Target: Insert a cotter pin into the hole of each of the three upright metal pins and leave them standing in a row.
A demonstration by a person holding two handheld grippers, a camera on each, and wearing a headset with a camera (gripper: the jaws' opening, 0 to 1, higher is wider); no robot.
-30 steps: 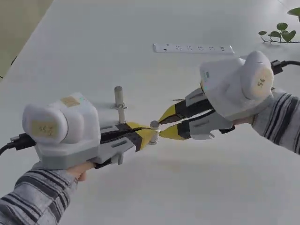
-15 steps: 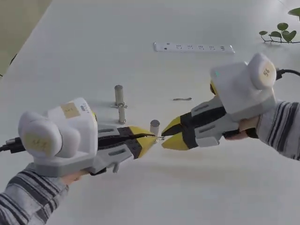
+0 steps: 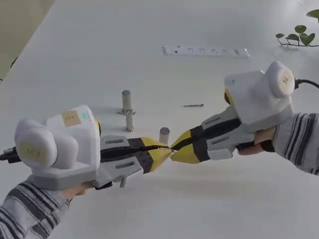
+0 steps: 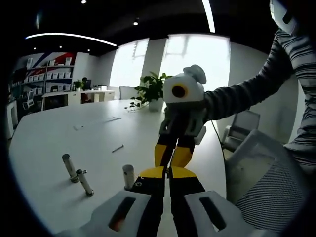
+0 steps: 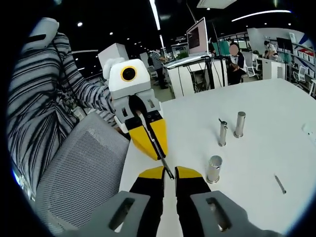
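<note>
1. The cotter pin (image 5: pixel 160 153) hangs in the air just in front of the nearest metal pin (image 3: pixel 164 135).
2. The left gripper (image 3: pixel 162 152) and right gripper (image 3: pixel 178 149) meet tip to tip, both sets of fingers clenched on it.
3. Behind stand a crossed pin (image 3: pixel 129 121) and a bare pin (image 3: pixel 126 101).
4. A loose cotter pin (image 3: pixel 193 105) and a power strip (image 3: pixel 206 51) lie on the white tabletop (image 3: pixel 99 45).
5. Beyond are a mesh chair (image 5: pixel 84 163), a potted plant (image 4: pixel 148 91) and bright windows (image 4: pixel 197 54).

White power strip (image 3: pixel 205 51) on the pale table (image 3: pixel 99 50), leafy plant (image 3: pixel 299 34) to its right
</note>
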